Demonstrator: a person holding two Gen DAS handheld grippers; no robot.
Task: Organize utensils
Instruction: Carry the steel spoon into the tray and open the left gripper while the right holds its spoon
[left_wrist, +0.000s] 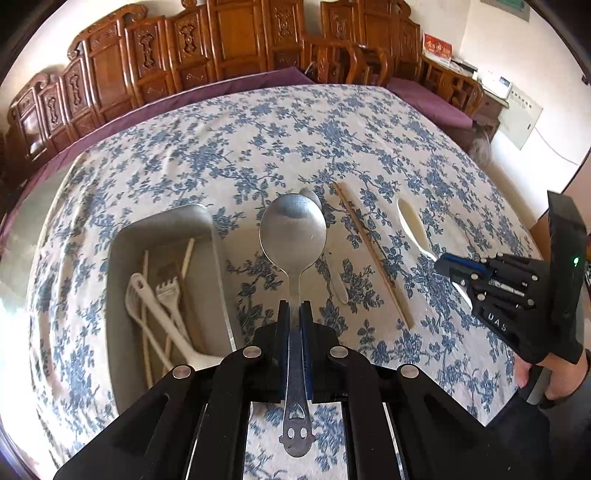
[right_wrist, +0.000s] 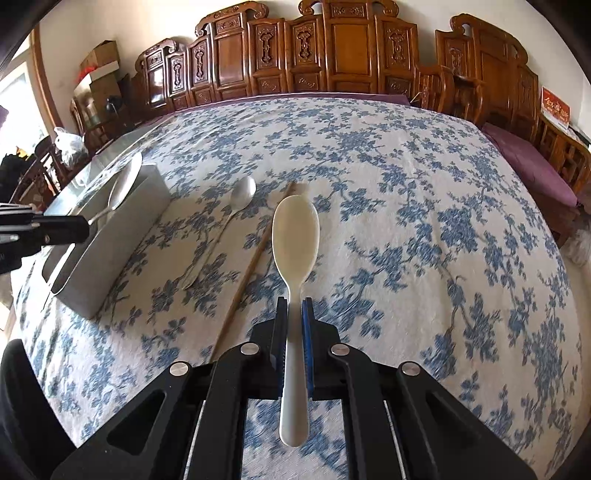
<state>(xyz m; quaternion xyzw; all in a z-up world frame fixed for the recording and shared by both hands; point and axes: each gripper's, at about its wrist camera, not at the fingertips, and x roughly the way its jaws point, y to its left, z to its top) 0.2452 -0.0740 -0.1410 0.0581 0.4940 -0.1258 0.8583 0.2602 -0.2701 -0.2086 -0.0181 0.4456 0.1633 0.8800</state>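
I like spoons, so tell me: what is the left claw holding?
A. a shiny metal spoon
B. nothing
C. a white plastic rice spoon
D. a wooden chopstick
A: the left claw is shut on the handle of a metal spoon, while the white rice spoon sits in the right claw.

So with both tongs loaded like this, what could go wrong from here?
1. The left tongs pinch the metal spoon by its thin neck, the bowl sticking well out; it could pivot or slip.
2. The grey bin already holds crossed utensils, so a dropped spoon may land propped on them.
3. The right tongs, holding the white spoon, may sweep the chopstick and small spoon on the way over.
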